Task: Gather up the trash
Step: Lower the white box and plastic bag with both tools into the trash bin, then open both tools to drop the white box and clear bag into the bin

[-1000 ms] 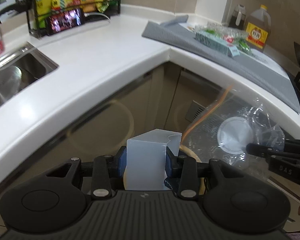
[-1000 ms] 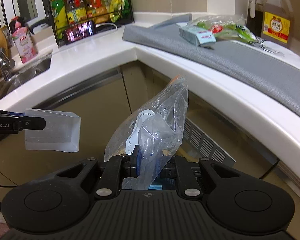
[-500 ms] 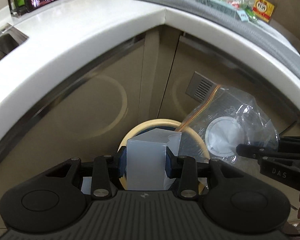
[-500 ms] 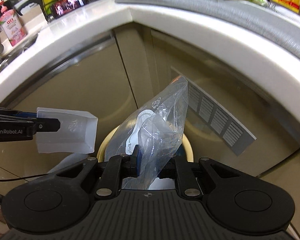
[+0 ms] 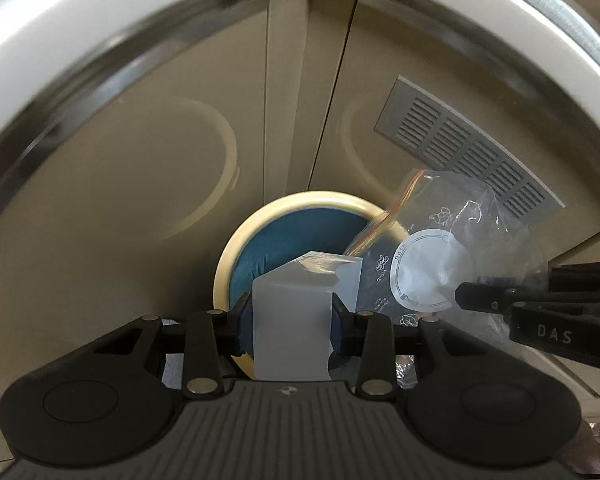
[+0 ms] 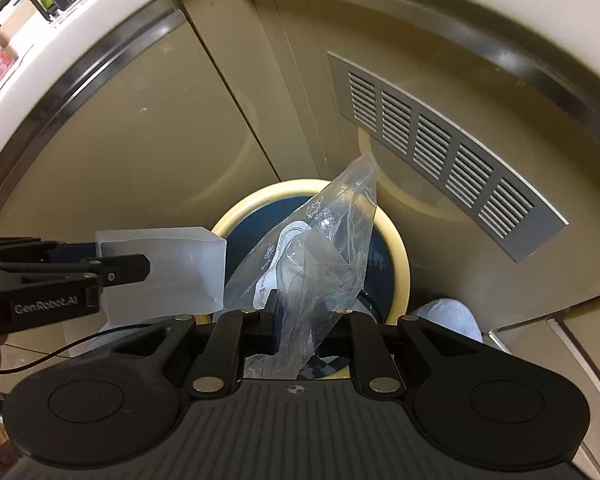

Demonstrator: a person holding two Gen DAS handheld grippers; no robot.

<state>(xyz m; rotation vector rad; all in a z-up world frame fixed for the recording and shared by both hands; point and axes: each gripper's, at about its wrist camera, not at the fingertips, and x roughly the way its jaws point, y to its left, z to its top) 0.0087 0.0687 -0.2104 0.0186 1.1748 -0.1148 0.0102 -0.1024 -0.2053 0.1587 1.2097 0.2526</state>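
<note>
- While both grippers hang above the trash bin (image 5: 300,208), the left gripper (image 5: 292,312) has its fingers (image 5: 242,316) pinching a cloudy plastic box (image 5: 290,320).
- Fingers of the right gripper (image 6: 306,320) are pinching a clear plastic bag (image 6: 320,240), which stands up over the bin's blue liner (image 6: 260,216).
- From the left camera, the bag sits at about 2 o'clock from the box, maybe just touching it.
- A gray vent (image 6: 440,144) is on the cupboard door behind, under the white bench (image 5: 40,28) edge.
</note>
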